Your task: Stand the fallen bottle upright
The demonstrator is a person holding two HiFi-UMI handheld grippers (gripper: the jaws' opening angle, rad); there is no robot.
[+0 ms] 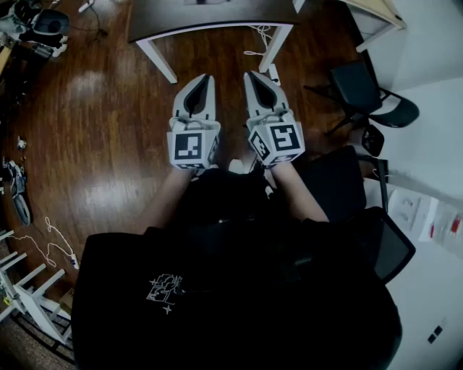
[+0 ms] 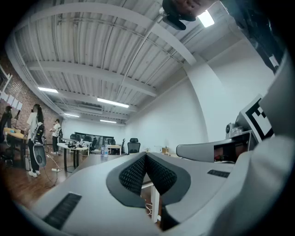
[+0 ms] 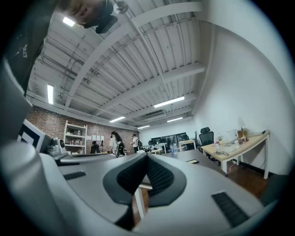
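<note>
Both pairs of fingers are pressed together with nothing between them. On my left gripper [image 1: 205, 78] the black ribbed rubber pads of the fingers [image 2: 133, 175] meet at a sharp tip, and my right gripper [image 1: 254, 75] shows the same, its fingers [image 3: 159, 177] closed tip to tip. I hold the two grippers level and side by side, close but apart, both pointing to 12 o'clock. Their grey plastic shells are smooth, and each carries a white cube with black square markers [image 1: 192, 146] at the back.

No fallen bottle shows in any of my views, so I cannot tell where it lies or which way its long axis runs. A few small clear bottles [image 2: 105, 151] stand upright on a distant table, too small to tell more.

At 12 o'clock stands a dark-topped table with white legs [image 1: 166, 22], its near edge just beyond my fingertips. Glossy brown wooden floor [image 1: 94, 130] lies open from 9 to 11 o'clock. A black office chair [image 1: 362, 87] stands at 2 o'clock, and a second black chair [image 1: 340, 181] crowds my right elbow at 3 o'clock.
</note>
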